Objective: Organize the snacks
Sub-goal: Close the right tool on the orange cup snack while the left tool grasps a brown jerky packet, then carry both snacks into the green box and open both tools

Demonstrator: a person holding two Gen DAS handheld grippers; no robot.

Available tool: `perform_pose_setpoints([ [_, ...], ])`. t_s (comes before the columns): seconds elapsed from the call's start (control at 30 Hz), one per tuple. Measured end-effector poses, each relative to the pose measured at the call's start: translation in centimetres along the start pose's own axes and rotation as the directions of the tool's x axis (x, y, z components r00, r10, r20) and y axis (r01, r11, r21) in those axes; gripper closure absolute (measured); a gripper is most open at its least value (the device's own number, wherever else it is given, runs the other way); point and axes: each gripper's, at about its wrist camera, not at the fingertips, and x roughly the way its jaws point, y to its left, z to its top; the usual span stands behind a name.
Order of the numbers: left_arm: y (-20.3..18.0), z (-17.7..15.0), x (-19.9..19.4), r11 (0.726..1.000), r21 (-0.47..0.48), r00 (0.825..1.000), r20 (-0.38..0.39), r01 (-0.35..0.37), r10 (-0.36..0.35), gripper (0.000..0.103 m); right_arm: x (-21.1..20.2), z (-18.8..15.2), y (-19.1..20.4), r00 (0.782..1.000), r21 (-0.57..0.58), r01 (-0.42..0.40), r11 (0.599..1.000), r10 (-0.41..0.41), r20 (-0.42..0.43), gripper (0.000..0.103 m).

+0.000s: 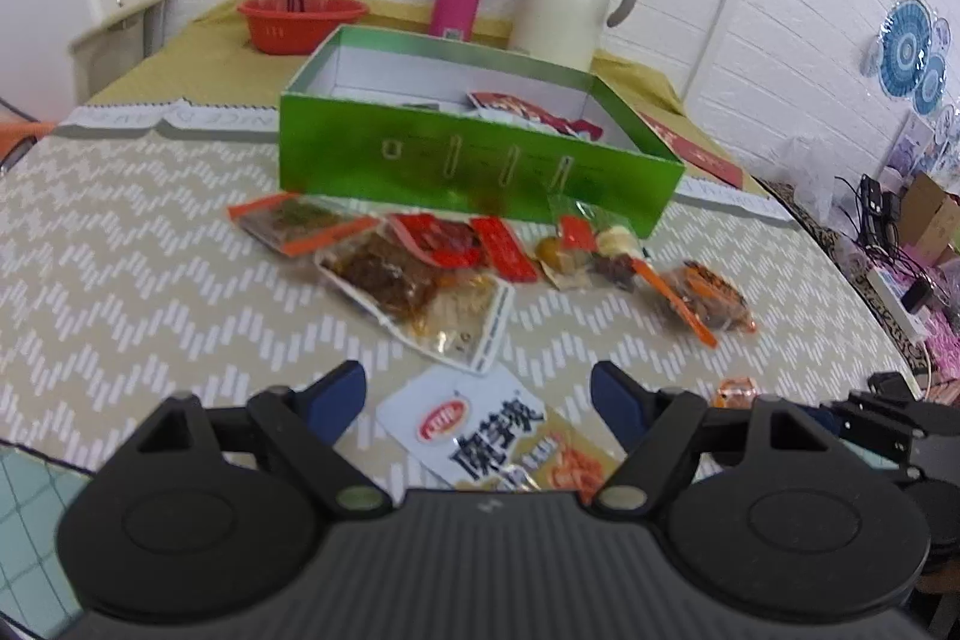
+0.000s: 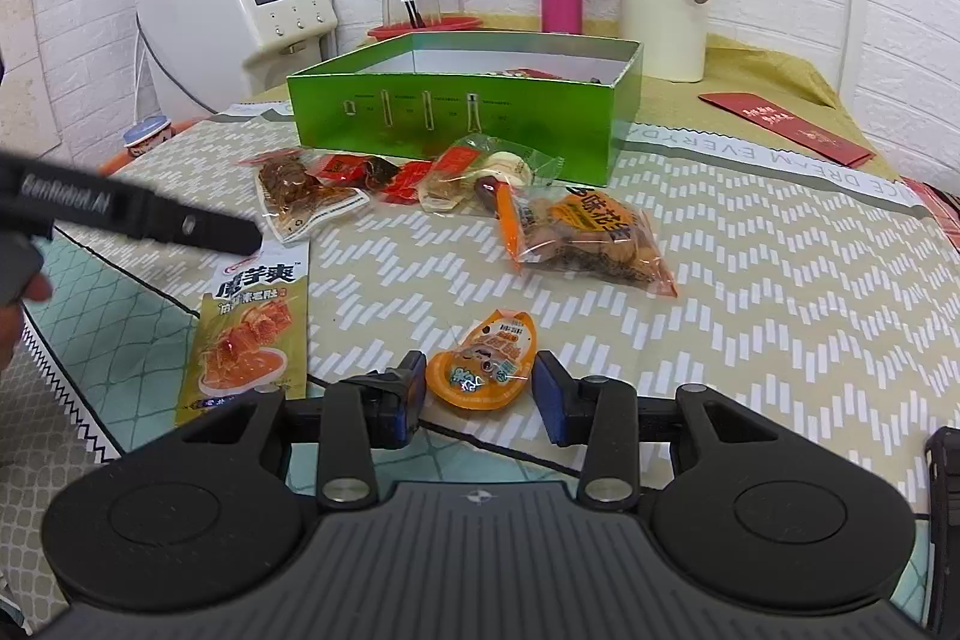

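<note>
Between right fingers (image 2: 543, 394): orange pouch (image 2: 482, 361).

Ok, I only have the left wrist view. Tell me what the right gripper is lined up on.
Observer: The right gripper is open, with a small orange snack pouch lying between its fingers.
Operator: Describe what's beside that pouch.
Observer: To its left lies a yellow konjac packet, flat on the mat; the two are apart.
Operator: Report how full the green box is.
Observer: From the right wrist view only a red wrapper shows above the green box wall; the rest of the inside is hidden.
</note>
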Motion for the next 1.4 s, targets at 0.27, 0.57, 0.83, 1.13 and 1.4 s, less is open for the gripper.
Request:
perform_pose_setpoints([
  [0.27,2.2,2.4,3.4,0.997,-0.063,0.999,0.001,-0.043,0.043,0.027,0.3,0.1,0.3,1.0,-0.009,-0.019,1.0,0.019,0.007,0.034],
  [0.57,3.6,3.3,6.1,0.994,-0.103,0.999,0.006,-0.035,0.036,0.069,0.3,0.2,0.5,1.0,-0.008,-0.02,1.0,0.02,0.007,0.034],
  [0.83,4.1,2.8,5.3,0.995,-0.096,1.0,-0.002,0.013,-0.013,0.07,0.3,0.3,0.9,1.0,-0.022,-0.013,1.0,0.012,-0.005,0.035],
  [1.13,1.5,2.1,1.5,0.997,0.071,0.999,0.024,0.041,-0.042,0.07,-0.1,1.4,2.6,0.999,-0.04,-0.049,0.998,0.048,-0.026,0.036],
  [1.4,0.1,4.3,-1.9,0.989,0.142,0.993,0.108,0.04,-0.056,0.07,-0.7,4.4,4.0,0.998,-0.071,-0.055,0.996,0.058,0.027,0.035],
])
